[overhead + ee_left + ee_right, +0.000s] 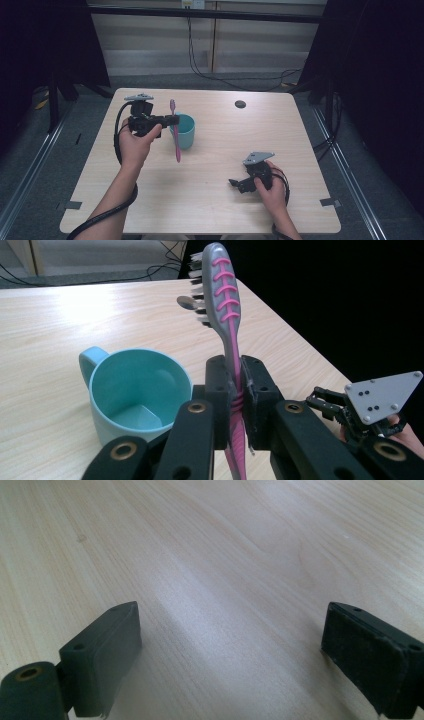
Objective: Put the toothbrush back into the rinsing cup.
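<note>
A pink and grey toothbrush (175,131) stands upright in my left gripper (172,120), which is shut on its handle just left of a teal mug (185,131). In the left gripper view the toothbrush (226,315) rises between the closed jaws, bristle head up, with the mug (131,390) beside it on the left, open side up and empty. My right gripper (236,184) rests low over the table near the front right. Its jaws stand wide open (230,645) over bare wood with nothing between them.
The light wooden table (215,165) has a small round dark hole (240,104) near its far edge. Dark curtains flank both sides and cables hang at the back wall. My right gripper's grey plate (382,392) appears in the left gripper view.
</note>
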Tool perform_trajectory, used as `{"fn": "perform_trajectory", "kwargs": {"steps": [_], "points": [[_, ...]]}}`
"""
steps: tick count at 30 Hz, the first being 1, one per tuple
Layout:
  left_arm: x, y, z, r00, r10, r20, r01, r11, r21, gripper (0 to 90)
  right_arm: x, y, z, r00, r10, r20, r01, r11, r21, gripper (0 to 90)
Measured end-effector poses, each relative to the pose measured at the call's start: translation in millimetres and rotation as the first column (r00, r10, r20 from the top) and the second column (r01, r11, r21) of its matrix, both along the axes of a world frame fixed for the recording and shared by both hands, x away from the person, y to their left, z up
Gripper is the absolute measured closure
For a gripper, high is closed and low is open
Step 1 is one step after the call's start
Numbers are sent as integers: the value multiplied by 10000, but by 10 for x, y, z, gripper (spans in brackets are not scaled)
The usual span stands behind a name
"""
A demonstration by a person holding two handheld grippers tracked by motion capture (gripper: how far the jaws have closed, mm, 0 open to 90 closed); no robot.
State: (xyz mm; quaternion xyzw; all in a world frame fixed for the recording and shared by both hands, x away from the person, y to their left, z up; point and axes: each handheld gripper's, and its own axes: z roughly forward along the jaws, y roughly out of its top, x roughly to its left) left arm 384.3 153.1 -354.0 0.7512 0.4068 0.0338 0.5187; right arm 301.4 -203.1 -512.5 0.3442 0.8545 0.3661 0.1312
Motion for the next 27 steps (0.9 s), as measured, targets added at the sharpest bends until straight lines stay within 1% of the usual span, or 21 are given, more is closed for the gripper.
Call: {"fn": "perform_trajectory", "kwargs": {"steps": [7, 8, 14, 17, 18, 27], "points": [[27, -29, 73, 9998, 150, 130, -150, 9999, 0, 835, 5, 0, -2, 10000, -57, 19, 57, 10000, -2, 84], [32, -30, 84, 9997, 188, 171, -189, 9998, 79, 835, 5, 0, -2, 10000, -60, 20, 60, 10000, -6, 84], [63, -35, 142, 9994, 280, 214, -281, 9996, 33, 835, 4, 1, -2, 10000, -71, 14, 71, 10000, -5, 83], [72, -52, 183, 9993, 242, 298, -245, 9997, 67, 835, 7, 0, -3, 10000, -51, 44, 51, 10000, -6, 82], [75, -62, 195, 9993, 218, 292, -218, 9998, 15, 835, 7, 0, -3, 10000, -57, 47, 57, 10000, -7, 82], [121, -144, 274, 9989, 145, 435, -150, 9998, 120, 835, 7, 0, -3, 10000, -62, 50, 62, 10000, -13, 82]]}}
